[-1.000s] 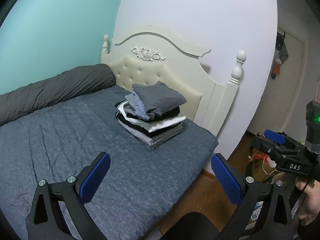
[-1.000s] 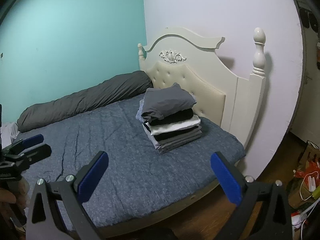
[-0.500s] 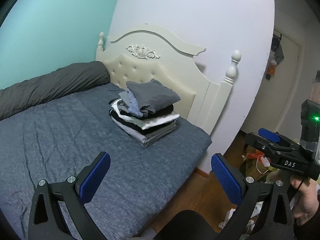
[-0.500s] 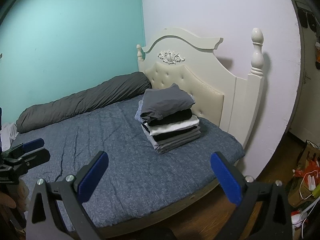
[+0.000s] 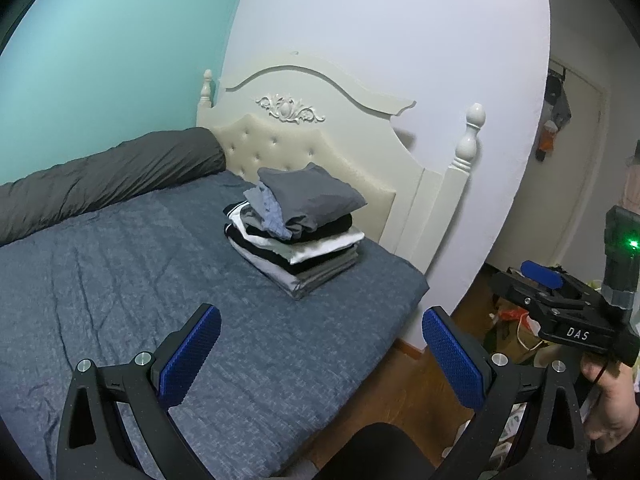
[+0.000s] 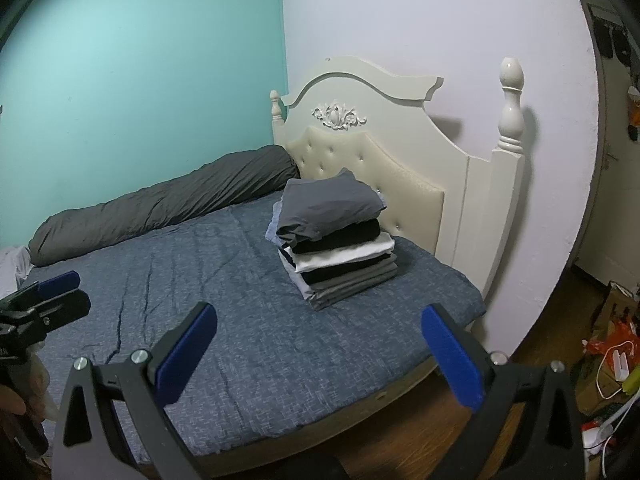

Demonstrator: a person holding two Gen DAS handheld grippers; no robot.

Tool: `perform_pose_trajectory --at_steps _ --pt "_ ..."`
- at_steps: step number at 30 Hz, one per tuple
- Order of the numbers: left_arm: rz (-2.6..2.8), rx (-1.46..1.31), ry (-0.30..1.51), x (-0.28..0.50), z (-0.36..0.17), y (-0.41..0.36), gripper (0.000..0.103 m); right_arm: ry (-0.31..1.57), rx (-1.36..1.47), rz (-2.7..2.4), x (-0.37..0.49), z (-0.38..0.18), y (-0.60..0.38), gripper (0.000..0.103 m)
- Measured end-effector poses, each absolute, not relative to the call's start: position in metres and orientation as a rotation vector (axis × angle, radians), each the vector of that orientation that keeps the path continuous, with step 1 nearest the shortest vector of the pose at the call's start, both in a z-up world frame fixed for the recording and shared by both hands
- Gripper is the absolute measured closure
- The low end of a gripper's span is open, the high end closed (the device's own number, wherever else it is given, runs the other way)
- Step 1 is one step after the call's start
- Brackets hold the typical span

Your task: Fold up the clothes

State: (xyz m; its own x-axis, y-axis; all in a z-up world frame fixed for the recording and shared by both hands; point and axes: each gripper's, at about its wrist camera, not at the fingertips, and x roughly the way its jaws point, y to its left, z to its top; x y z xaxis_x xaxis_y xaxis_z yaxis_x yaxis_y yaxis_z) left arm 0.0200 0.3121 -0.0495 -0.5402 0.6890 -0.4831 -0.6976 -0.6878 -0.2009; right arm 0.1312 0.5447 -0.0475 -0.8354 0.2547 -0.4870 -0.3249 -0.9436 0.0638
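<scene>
A stack of several folded clothes (image 5: 304, 236) (image 6: 336, 240) sits on the blue-grey bed (image 5: 120, 300) (image 6: 224, 320) close to the headboard, a dark grey piece on top. My left gripper (image 5: 320, 320) hovers open over the bed's near corner, nothing between its blue pads. My right gripper (image 6: 320, 316) is open and empty too, held above the bed's edge. Each shows in the other's view: the right gripper (image 5: 512, 280) over the floor to the right, the left gripper (image 6: 74, 294) at the far left. Both are well short of the stack.
A cream headboard (image 5: 320, 140) with posts stands behind the stack. A rolled dark grey duvet (image 5: 112, 184) lies along the teal wall. White cloth (image 6: 12, 268) peeks in at the left edge. Bags and cables (image 6: 612, 344) clutter the wooden floor at right.
Only slight sway of both views; the stack and both grippers keep about the same places, and both stay open.
</scene>
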Motion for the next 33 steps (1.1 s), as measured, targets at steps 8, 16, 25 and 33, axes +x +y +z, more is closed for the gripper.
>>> perform_pose_trajectory --at_steps 8,16,25,33 --pt "2.24 -0.721 0.039 0.016 -0.056 0.312 0.0 0.208 -0.697 2.74 0.133 -0.05 0.542 0.0" --pt "2.248 -0.729 0.035 0.013 -0.059 0.311 0.0 0.211 -0.689 2.742 0.132 -0.05 0.542 0.0" --pt "2.243 -0.732 0.039 0.011 -0.061 0.309 0.0 0.216 -0.694 2.742 0.13 -0.052 0.541 0.0" --pt "2.25 -0.746 0.039 0.009 -0.063 0.31 0.0 0.219 -0.698 2.735 0.127 -0.053 0.542 0.0"
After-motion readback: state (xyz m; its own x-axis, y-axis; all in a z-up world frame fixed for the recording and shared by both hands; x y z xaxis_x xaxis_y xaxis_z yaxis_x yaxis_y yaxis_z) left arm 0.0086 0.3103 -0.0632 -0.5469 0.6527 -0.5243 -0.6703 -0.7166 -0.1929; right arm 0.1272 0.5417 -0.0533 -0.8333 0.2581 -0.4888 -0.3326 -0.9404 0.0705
